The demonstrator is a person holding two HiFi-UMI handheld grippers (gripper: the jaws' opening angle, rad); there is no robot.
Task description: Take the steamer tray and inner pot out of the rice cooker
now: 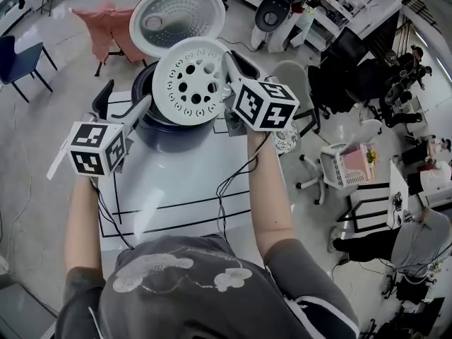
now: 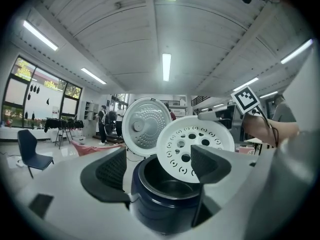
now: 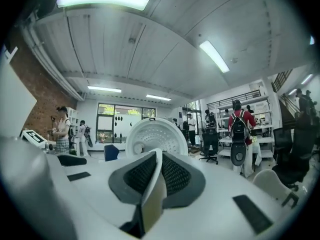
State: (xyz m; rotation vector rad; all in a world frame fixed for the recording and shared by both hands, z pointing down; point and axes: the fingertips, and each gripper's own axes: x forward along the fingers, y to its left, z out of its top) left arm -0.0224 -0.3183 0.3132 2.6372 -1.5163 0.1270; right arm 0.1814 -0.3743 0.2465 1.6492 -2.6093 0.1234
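White perforated plastic is seen in the steamer tray (image 1: 189, 82), which is held clear above the open rice cooker (image 1: 169, 138) and tilted so that its holed face is turned toward the head camera. The tray's right edge is clamped by the right gripper (image 1: 227, 61). In the right gripper view, the jaws of the right gripper (image 3: 155, 170) are seen nearly together, with only the thin rim of the tray (image 3: 151, 199) pinched edge-on between the pads.

The left gripper (image 1: 126, 102) is held just beside the cooker's left side with its jaws wide apart. In the left gripper view, the dark blue cooker body (image 2: 165, 211) is framed between the jaws of the left gripper (image 2: 157, 168), but no contact with either pad can be made out, and nothing is gripped.

The inner pot (image 2: 172, 186) is seated inside the cooker, under the raised tray (image 2: 192, 141). The cooker's lid (image 1: 176, 13) is swung fully open behind the body. The cooker is placed at the far end of a white table (image 1: 183, 186) marked with black lines.
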